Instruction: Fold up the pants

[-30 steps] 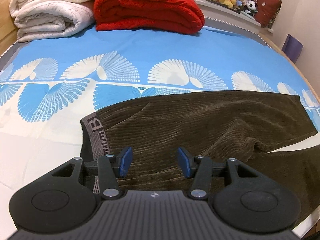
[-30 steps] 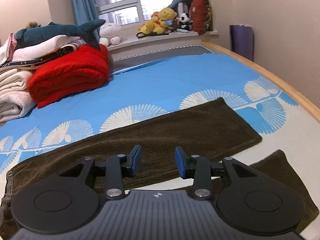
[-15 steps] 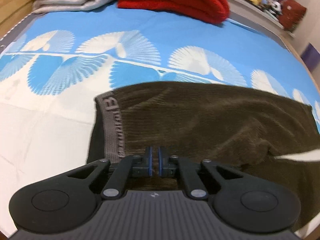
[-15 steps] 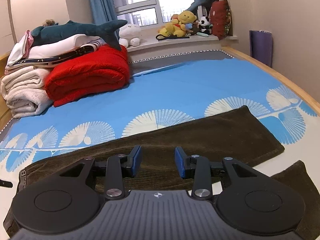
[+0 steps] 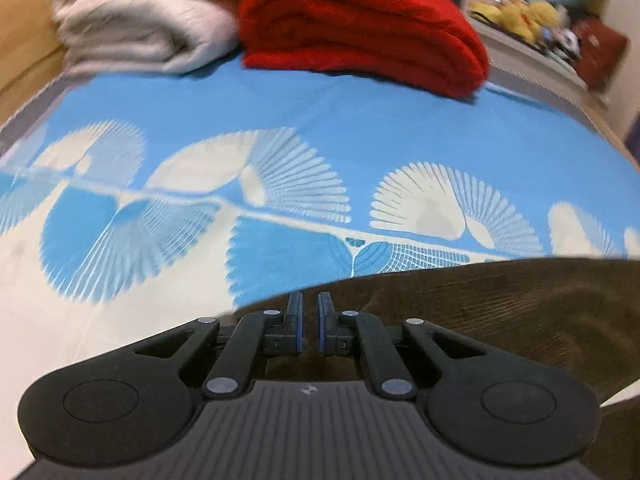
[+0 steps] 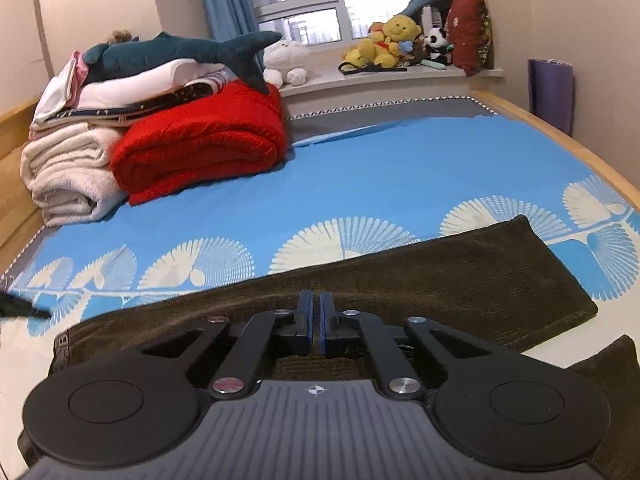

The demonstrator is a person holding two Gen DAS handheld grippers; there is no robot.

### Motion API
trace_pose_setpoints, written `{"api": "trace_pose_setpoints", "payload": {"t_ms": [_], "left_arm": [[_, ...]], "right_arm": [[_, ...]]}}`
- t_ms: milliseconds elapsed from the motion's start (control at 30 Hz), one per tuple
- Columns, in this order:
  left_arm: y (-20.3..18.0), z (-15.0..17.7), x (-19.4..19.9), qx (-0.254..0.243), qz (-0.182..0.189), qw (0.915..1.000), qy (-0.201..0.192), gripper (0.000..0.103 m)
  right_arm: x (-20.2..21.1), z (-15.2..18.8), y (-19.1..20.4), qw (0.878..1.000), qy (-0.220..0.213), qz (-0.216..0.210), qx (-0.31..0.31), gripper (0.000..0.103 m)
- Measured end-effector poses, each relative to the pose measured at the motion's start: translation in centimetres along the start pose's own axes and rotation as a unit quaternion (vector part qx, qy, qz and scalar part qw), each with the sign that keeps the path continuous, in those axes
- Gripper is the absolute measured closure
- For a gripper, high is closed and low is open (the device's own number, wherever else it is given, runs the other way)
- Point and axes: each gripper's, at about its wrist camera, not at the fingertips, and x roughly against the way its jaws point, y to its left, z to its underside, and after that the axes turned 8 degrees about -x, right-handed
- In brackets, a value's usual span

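Left gripper (image 5: 309,320) was pinched on the pants (image 5: 500,312) near their waistband end; right gripper (image 6: 314,322) was clamped mid-leg. Pants (image 6: 440,276) lay lengthwise across the bedsheet (image 6: 380,176), from nine toward three o'clock.

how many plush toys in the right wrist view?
5 clearly: shark plush atop the bedding stack, white plush on the windowsill, yellow bear and panda further right, brown one behind the shark. The sill cluster may hide more.

Window daylight, fisheye warp — left view motion-blurred
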Motion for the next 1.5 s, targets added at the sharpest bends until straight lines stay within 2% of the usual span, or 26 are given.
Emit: {"api": "trace_pose_setpoints", "payload": {"t_ms": [33,133,200,267,333,400,533,567,600,633,667,700,833,967,1067,1133,1233,1300,1333,1367,1400,1433,1467,1500], "left_arm": [[-0.3,0.0,-0.9,-0.020,0.003,0.9998,-0.007,0.093],[-0.5,0.0,-3.6,-0.036,0.013,0.9992,-0.013,0.078],[0.0,0.1,-5.0,-0.022,0.013,0.9996,-0.015,0.058],[0.3,0.1,-6.4,-0.015,0.003,0.9998,-0.010,0.045],[0.4,0.2,-7.6,-0.018,0.004,0.9998,-0.002,0.042],[0.3,0.5,-8.6,-0.023,0.021,0.9994,0.016,0.040],[-0.4,1.0,-9.5,-0.056,0.026,0.9977,0.027,0.040],[-0.5,1.0,-9.5,-0.064,0.024,0.9973,0.026,0.045],[-0.7,0.9,-9.5,-0.069,0.024,0.9970,0.025,0.064],[-0.8,0.9,-9.3,-0.074,0.027,0.9966,0.025,0.075],[-0.9,0.8,-9.1,-0.079,0.027,0.9963,0.022,0.091],[-1.1,0.7,-8.8,-0.086,0.024,0.9958,0.019,0.098],[-2.2,0.6,-6.3,-0.119,0.007,0.9929,-0.001,0.100],[-4.0,1.2,-1.7,-0.162,0.000,0.9868,-0.015,0.101],[-5.2,2.5,3.9,-0.193,0.018,0.9803,-0.035,0.101],[-5.8,4.8,8.7,-0.209,0.036,0.9757,-0.054,0.102],[-5.7,9.9,14.5,-0.191,0.085,0.9760,-0.062,0.102],[-5.6,13.9,16.0,-0.182,0.108,0.9760,-0.051,0.102],[-5.5,16.0,16.0,-0.170,0.123,0.9771,-0.033,0.102],[-5.5,17.2,15.6,-0.162,0.125,0.9789,-0.008,0.101],[-5.7,17.8,15.2,-0.168,0.108,0.9797,0.021,0.101],[-5.5,17.9,15.7,-0.164,0.095,0.9818,0.006,0.099],[-4.7,17.9,16.2,-0.135,0.102,0.9854,-0.014,0.089],[-3.5,17.7,16.1,-0.089,0.122,0.9885,-0.007,0.079]], "right_arm": [[0.0,0.0,-0.1,1.000,0.001,0.000,0.005,0.100],[-0.1,0.2,-0.7,1.000,0.004,0.011,0.019,0.100],[-0.1,0.2,-1.4,1.000,0.006,0.019,0.020,0.100],[-0.3,0.2,-2.1,0.999,0.010,0.027,0.016,0.100],[-0.5,0.3,-2.9,0.999,0.015,0.036,0.014,0.100],[-0.8,0.4,-3.4,0.999,0.021,0.045,0.016,0.100],[-0.9,0.7,-4.3,0.998,0.027,0.056,0.020,0.100],[-0.9,0.7,-4.4,0.998,0.027,0.059,0.021,0.100],[-0.8,0.8,-4.5,0.998,0.027,0.061,0.022,0.100],[-0.8,0.9,-4.6,0.997,0.027,0.064,0.022,0.100],[-0.8,0.9,-4.7,0.997,0.028,0.066,0.022,0.100],[-0.9,0.9,-4.8,0.997,0.030,0.069,0.022,0.100],[-0.9,1.2,-5.0,0.996,0.035,0.080,0.024,0.100],[-0.8,1.4,-5.1,0.995,0.035,0.087,0.016,0.100],[-0.5,1.5,-5.0,0.995,0.034,0.089,0.012,0.100],[-0.3,1.6,-5.0,0.995,0.033,0.089,0.009,0.100],[0.2,1.8,-5.2,0.995,0.034,0.094,0.002,0.100],[0.6,1.9,-5.4,0.995,0.035,0.095,-0.012,0.100],[0.9,2.1,-5.6,0.995,0.036,0.093,-0.019,0.100],[1.1,2.2,-5.7,0.995,0.038,0.092,-0.025,0.100],[1.2,2.5,-5.8,0.995,0.042,0.091,-0.028,0.100],[1.3,2.7,-5.8,0.994,0.044,0.092,-0.029,0.100],[1.3,2.8,-5.7,0.994,0.046,0.094,-0.026,0.100],[1.2,3.0,-5.6,0.994,0.048,0.097,-0.024,0.100]]}}
